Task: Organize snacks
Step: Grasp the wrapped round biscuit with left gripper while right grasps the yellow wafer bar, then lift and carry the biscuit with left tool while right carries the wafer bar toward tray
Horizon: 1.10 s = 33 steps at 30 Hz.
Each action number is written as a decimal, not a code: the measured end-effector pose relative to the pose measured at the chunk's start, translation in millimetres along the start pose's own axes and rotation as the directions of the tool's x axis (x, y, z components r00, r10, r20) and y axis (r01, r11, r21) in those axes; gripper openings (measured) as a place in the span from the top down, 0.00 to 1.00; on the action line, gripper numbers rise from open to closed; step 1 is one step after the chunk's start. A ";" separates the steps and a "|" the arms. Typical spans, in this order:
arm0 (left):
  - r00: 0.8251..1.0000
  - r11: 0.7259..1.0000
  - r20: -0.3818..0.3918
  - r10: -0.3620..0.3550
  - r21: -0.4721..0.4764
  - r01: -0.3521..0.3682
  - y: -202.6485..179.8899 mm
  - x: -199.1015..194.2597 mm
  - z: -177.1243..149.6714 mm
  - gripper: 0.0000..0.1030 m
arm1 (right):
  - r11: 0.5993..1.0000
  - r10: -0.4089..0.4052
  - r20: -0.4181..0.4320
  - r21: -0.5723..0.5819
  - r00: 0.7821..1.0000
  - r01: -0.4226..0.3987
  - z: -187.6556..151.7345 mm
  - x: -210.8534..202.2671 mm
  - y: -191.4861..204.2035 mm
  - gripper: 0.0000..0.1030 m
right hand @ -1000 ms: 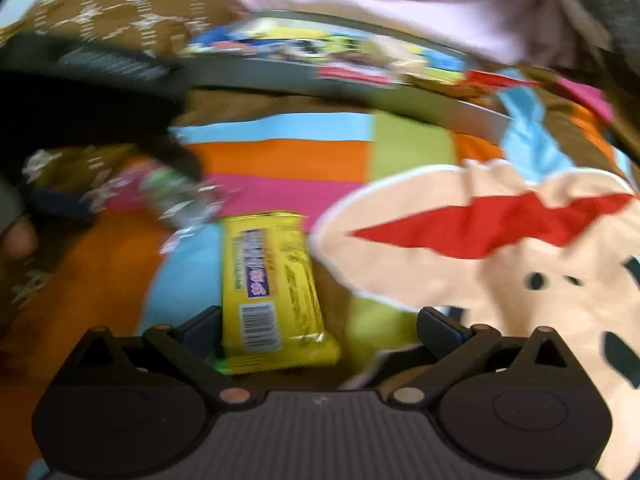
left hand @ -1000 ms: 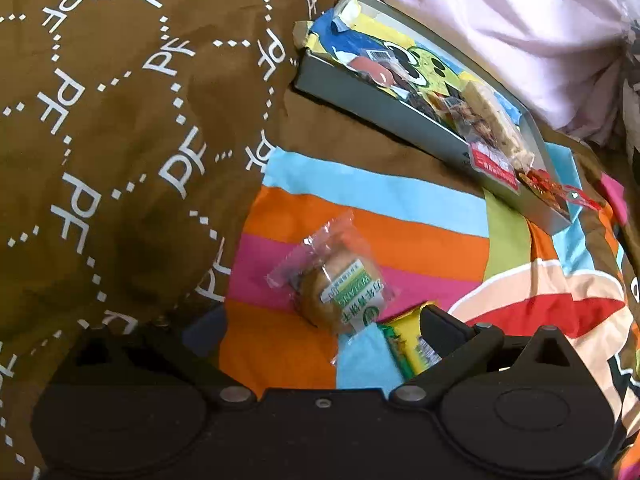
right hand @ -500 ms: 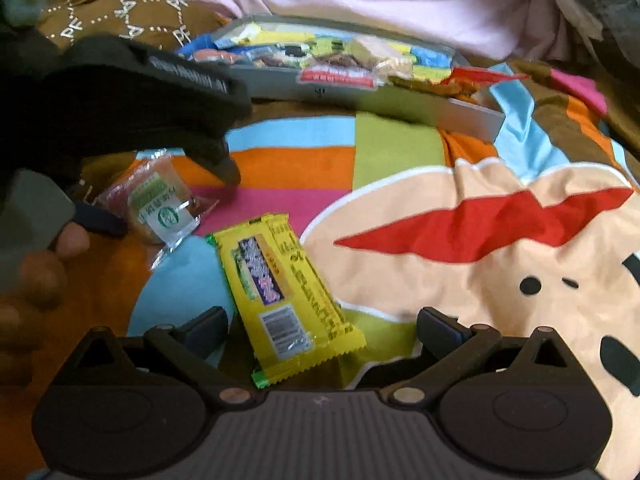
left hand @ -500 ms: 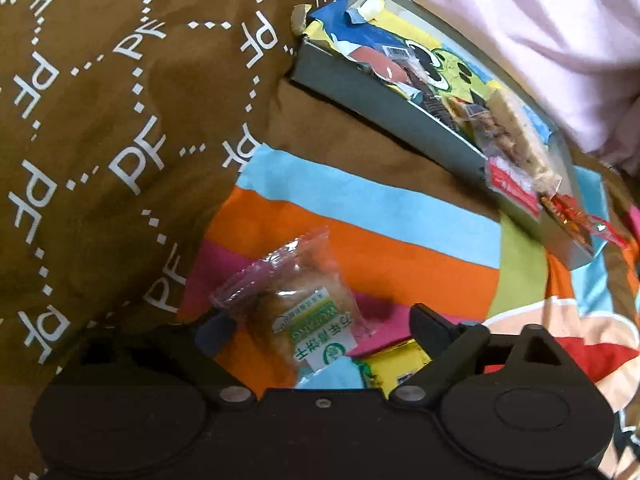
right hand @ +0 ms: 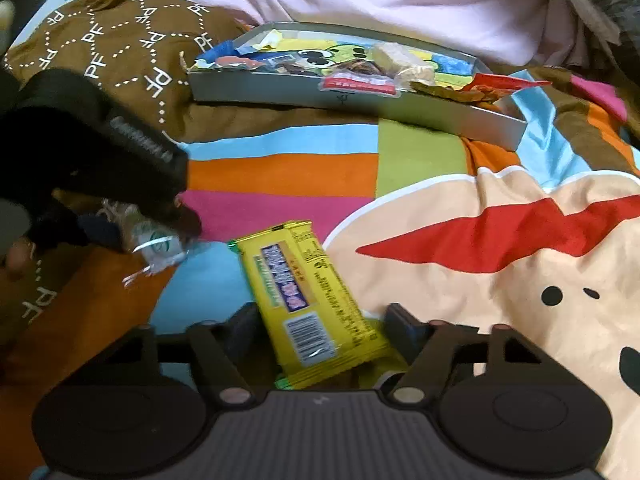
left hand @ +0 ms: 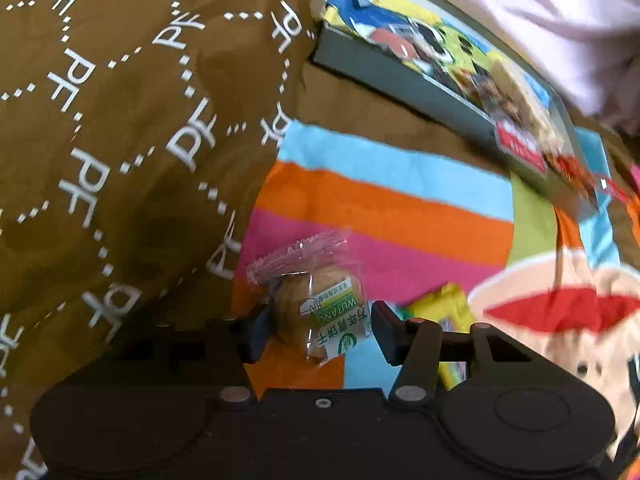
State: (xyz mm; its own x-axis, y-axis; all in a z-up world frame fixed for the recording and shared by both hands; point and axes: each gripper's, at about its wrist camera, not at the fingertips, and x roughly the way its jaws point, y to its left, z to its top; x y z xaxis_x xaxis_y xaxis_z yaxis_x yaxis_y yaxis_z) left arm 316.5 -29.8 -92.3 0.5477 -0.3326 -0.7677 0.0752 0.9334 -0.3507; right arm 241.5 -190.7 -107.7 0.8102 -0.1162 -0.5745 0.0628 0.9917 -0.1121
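Note:
A clear-wrapped biscuit packet [left hand: 320, 308] with a green and white label sits between the fingers of my left gripper [left hand: 318, 332]. Its jaws are closing, and both pads touch the wrapper's sides. The right wrist view shows the same left gripper [right hand: 148, 228] over that biscuit packet [right hand: 156, 244] at the left. A yellow snack bar [right hand: 304, 300] lies on the bedspread between the fingers of my right gripper [right hand: 324, 328]. Those jaws are closing too, with a small gap left on each side. The yellow bar [left hand: 444, 308] also shows just right of the left fingers.
A shallow grey tray [right hand: 360, 104] holding several snacks rests on the bed beyond both grippers. Brown patterned bedding [left hand: 120, 120] bulges on the left. Pale pink fabric [right hand: 360, 0] lies behind the tray. A person's fingers [right hand: 16, 256] hold the left gripper's handle.
Both pairs of jaws have narrowed: the left from wide apart to the biscuit packet's sides, the right toward the yellow bar. The left gripper shifted slightly over the packet.

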 end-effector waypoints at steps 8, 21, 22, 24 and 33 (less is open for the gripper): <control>0.996 0.977 -0.043 0.073 0.203 -0.062 -23.5 -19.6 -33.7 0.48 | 0.998 0.009 -0.006 -0.067 1.000 -0.009 -8.4 -14.9 2.9 0.40; 0.998 0.995 -0.059 0.032 0.101 -0.026 -18.2 -23.9 -30.9 0.34 | 0.999 0.030 0.003 -0.041 1.000 -0.030 -10.8 -16.6 -5.8 0.20; 0.998 0.996 -0.057 0.030 0.090 -0.025 -17.8 -23.7 -30.0 0.34 | 0.999 0.030 0.003 -0.040 1.000 -0.030 -10.8 -14.5 -5.6 0.20; 0.998 0.997 -0.043 0.045 0.071 -0.042 -17.4 -23.0 -28.1 0.36 | 0.999 0.029 0.005 -0.038 1.000 -0.029 -10.7 -11.5 -4.4 0.20; 0.997 0.998 -0.031 0.065 -0.016 -0.066 -9.3 -25.5 -24.6 0.52 | 0.994 0.021 0.036 -0.108 0.999 -0.017 -12.9 -14.1 11.2 0.48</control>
State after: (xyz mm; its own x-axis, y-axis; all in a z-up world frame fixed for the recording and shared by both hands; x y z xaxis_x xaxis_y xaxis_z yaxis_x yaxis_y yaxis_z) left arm 281.4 -33.3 -82.6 0.5255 -0.2751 -0.8051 0.0257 0.9510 -0.3082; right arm 223.3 -178.6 -111.3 0.8320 -0.0930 -0.5470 -0.0145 0.9819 -0.1890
